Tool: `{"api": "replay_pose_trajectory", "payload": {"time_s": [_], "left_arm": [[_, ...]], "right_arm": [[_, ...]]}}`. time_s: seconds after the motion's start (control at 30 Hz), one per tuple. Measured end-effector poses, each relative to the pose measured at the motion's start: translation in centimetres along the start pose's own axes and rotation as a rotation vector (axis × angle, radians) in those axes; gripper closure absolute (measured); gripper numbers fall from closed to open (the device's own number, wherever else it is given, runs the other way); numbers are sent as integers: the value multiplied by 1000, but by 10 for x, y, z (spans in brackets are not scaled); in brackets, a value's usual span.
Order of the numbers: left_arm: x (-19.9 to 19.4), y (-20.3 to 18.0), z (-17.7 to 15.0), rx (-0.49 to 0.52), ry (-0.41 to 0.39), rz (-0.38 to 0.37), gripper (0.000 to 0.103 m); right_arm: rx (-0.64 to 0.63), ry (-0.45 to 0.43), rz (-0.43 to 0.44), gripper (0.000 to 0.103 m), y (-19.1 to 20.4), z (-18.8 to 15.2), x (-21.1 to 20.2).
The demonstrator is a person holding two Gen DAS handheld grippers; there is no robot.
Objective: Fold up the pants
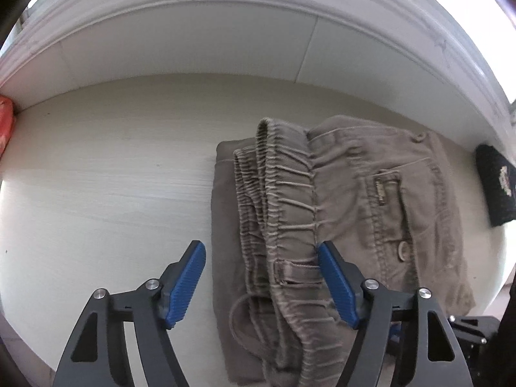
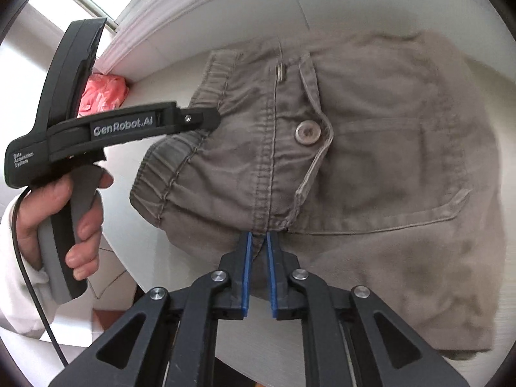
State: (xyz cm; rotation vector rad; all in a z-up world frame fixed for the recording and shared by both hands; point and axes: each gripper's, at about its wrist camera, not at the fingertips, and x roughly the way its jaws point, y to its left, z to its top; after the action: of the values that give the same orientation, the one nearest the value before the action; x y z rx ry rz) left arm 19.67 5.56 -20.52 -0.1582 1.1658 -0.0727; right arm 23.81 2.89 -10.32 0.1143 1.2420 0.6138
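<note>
pants (image 1: 338,206): faded khaki-brown, paler stitching lines along seams and gathered waistband
button (image 2: 307,132) on the pants: pale grey, mottled
label (image 1: 381,190) on the pants pocket: dark with light lettering
left gripper (image 1: 261,254): black frame, silver bolts, ribbed blue pads (image 1: 185,287)
right gripper (image 2: 258,238): black, thin blue pads (image 2: 247,271)
table (image 1: 106,187) under the pants: pale cream, faint wood grain
bag (image 2: 103,95) beyond the pants' waistband: pinkish red
black cloth (image 1: 495,183) right of the pants: black with a light woven motif
</note>
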Motion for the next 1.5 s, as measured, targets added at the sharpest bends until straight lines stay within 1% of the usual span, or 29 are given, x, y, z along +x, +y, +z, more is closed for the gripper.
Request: {"api": "replay_pose_trajectory", "payload": {"time_s": [0.1, 0.13, 0.2, 0.23, 0.27, 0.3, 0.37, 0.4, 0.43, 0.5, 0.57, 0.6, 0.67, 0.7, 0.77, 0.8, 0.83, 0.87, 0.9, 0.93, 0.97, 1.0, 1.07, 1.13, 1.2, 1.33, 1.43, 1.47, 1.5], "left_arm": [[-18, -5, -12, 15, -12, -4, 30], [-26, -8, -9, 23, -6, -4, 30], [-21, -11, -18, 45, 18, 5, 30], [-17, -13, -24, 54, 34, 10, 30], [-19, -9, -30, 55, 40, 11, 30], [-16, -7, -35, 42, 42, 4, 29], [-10, -3, -36, 15, 42, -10, 26], [-7, -3, -35, 20, 44, 0, 22], [-6, -5, -36, 44, 38, 18, 19], [3, -10, -35, 81, 23, 43, 17], [10, -1, -32, 49, 30, 28, 12], [14, 4, -31, 20, 39, 18, 7], [17, 9, -35, 21, 38, 20, 2], [17, 8, -34, 26, 38, 23, 2], [13, 3, -29, 41, 42, 26, 8], [12, -1, -26, 48, 42, 18, 16], [8, -5, -23, 55, 45, 1, 20], [7, -7, -21, 59, 46, -3, 21], [3, -7, -17, 58, 43, -11, 21], [2, -7, -15, 52, 45, -22, 21], [1, -5, -12, 34, 50, -43, 21], [2, 2, -7, -10, 59, -88, 22], [7, 19, 2, -84, 75, -147, 22], [10, 32, 10, -129, 86, -176, 22], [18, 43, 17, -166, 109, -231, 22], [33, 44, 26, -157, 137, -259, 20], [36, 44, 33, -144, 158, -257, 16], [51, 41, 31, -141, 167, -260, 16], [51, 42, 31, -140, 179, -267, 16]], "right_arm": [[-8, -37, -35, 97, -2, 1, -15], [5, -48, -47, 97, -9, 1, -19], [31, -59, -68, 97, -17, -1, -23], [27, -62, -100, 97, -20, -4, -20], [-4, -61, -137, 97, -21, -5, -16], [-32, -62, -149, 97, -21, -6, -12], [-44, -55, -145, 97, -23, -11, -7], [-42, -56, -139, 96, -24, -11, -3], [-38, -55, -133, 96, -25, -11, -1], [-29, -53, -120, 96, -27, -12, -5], [-32, -65, -113, 96, -24, -19, -15], [-34, -70, -112, 96, -24, -22, -13], [-17, -72, -106, 96, -27, -25, -15], [-10, -70, -104, 96, -32, -28, -21], [17, -42, -92, 97, -34, -24, -22], [32, -26, -80, 97, -36, -19, -23], [51, -11, -61, 97, -39, -17, -26], [73, -1, -36, 97, -42, -14, -29], [92, -4, -20, 92, -47, -11, -34], [111, -22, -28, 88, -54, -10, -41], [126, -39, -34, 74, -59, -8, -47], [140, -53, -31, 62, -65, -5, -53], [170, -78, -11, 61, -82, 3, -64], [184, -86, -29, 58, -95, 8, -71], [184, -88, -44, 58, -108, 14, -75], [203, -57, -30, 58, -132, 23, -70], [180, -45, -40, 58, -136, 32, -68], [179, -49, -42, 58, -138, 32, -70], [186, -56, -41, 58, -142, 30, -75]]}}
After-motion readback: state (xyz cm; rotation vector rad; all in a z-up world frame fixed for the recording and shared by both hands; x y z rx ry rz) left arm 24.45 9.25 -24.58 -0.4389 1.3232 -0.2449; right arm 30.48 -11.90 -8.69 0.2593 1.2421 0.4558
